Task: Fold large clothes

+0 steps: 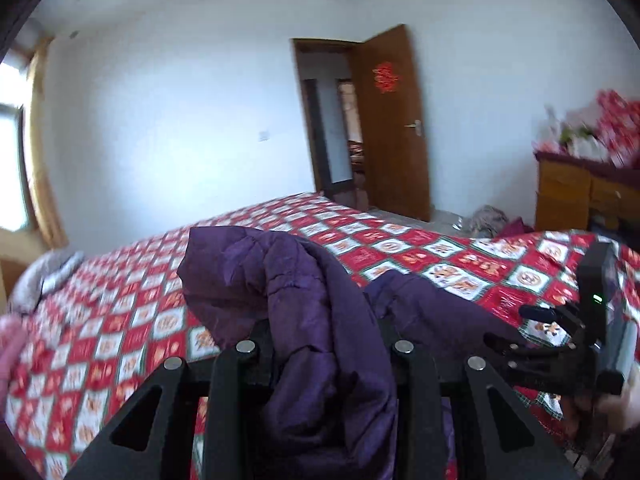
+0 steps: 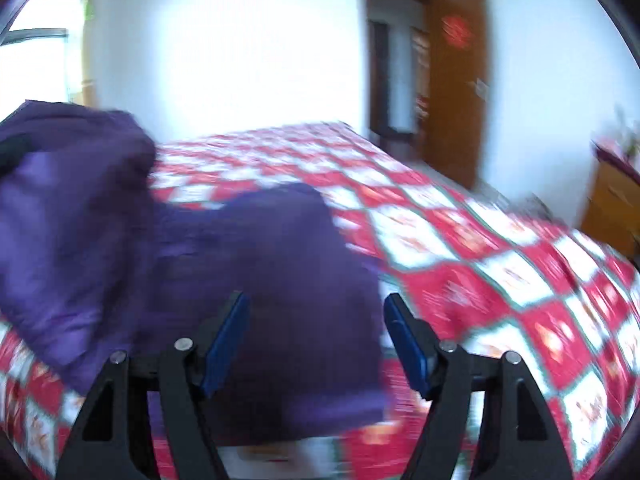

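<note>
A dark purple padded jacket lies bunched on the bed's red and white checked quilt. My left gripper is shut on a thick fold of it, and the fabric stands up and drapes over the fingers. In the left wrist view my right gripper comes in from the right, beside the jacket's flatter part. In the blurred right wrist view the right gripper is open, its blue pads apart over the jacket, with a raised bundle at the left. The quilt spreads to the right.
A brown door stands open at the far wall. A wooden cabinet with red items on top is at the right, and a cloth heap lies on the floor. Grey cloth sits at the bed's left end.
</note>
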